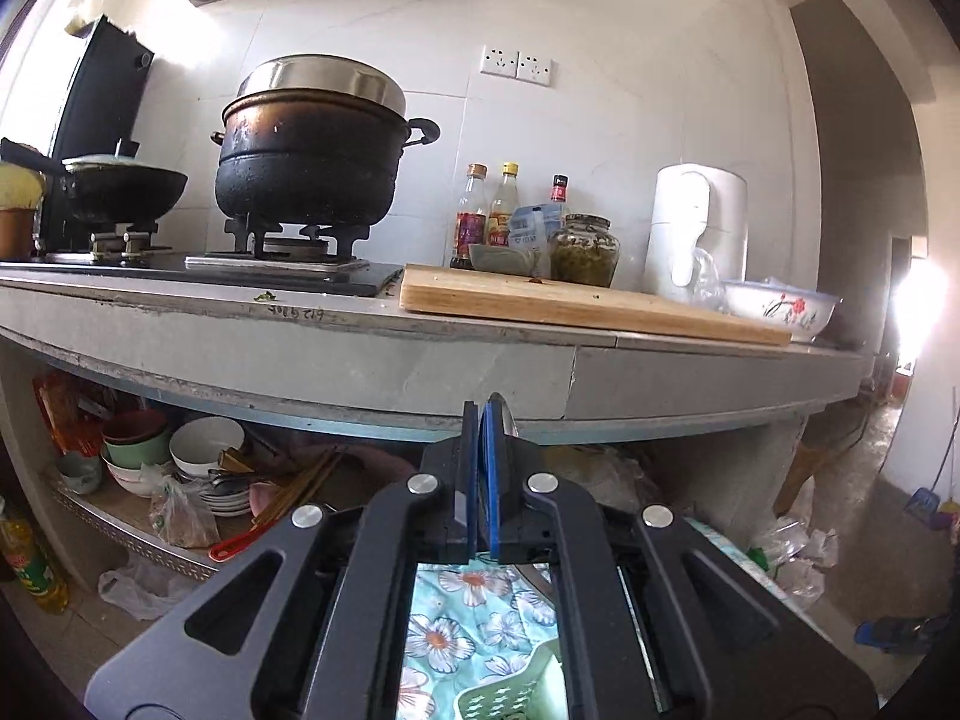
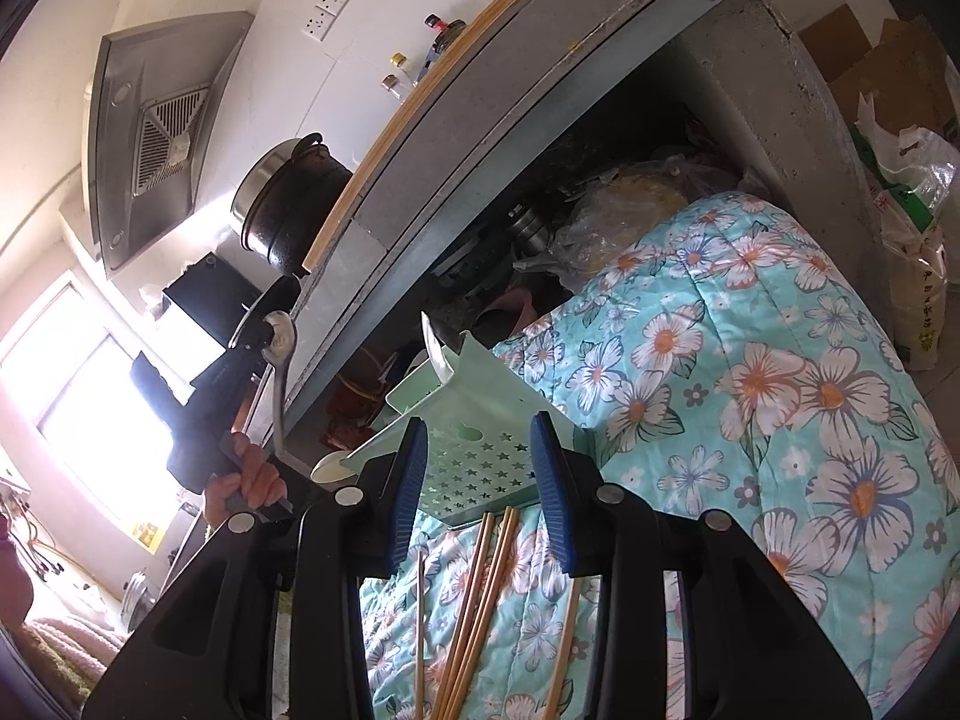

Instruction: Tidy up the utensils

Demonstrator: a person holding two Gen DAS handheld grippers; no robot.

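Left claw [image 1: 485,420], seen from its own wrist camera, is closed tight on the thin handle of a metal spoon [image 2: 277,372], whose bowl edge shows as a grey sliver just past the blue pads. In the right wrist view that spoon reads whole: a pale round bowl at the far tip, a curved grey handle running back toward the person's hand [image 2: 246,480] on the grip.

The pale green perforated plastic utensil basket [image 2: 480,456], star-punched and lying tipped on the floral turquoise quilt [image 2: 750,390], sits directly ahead of the right claw [image 2: 480,480]. That claw is partly open, its blue pads flanking the basket's near end; whether they press on it cannot be told.

The deciding relation: the basket lies below and to the right of the held spoon, well apart from it, so the left arm must carry the spoon across.

Wooden chopsticks [image 2: 474,600], long axes running toward the camera, lie loose on the quilt beneath the right claw. A white plastic spoon [image 2: 435,354] rests in the basket already.
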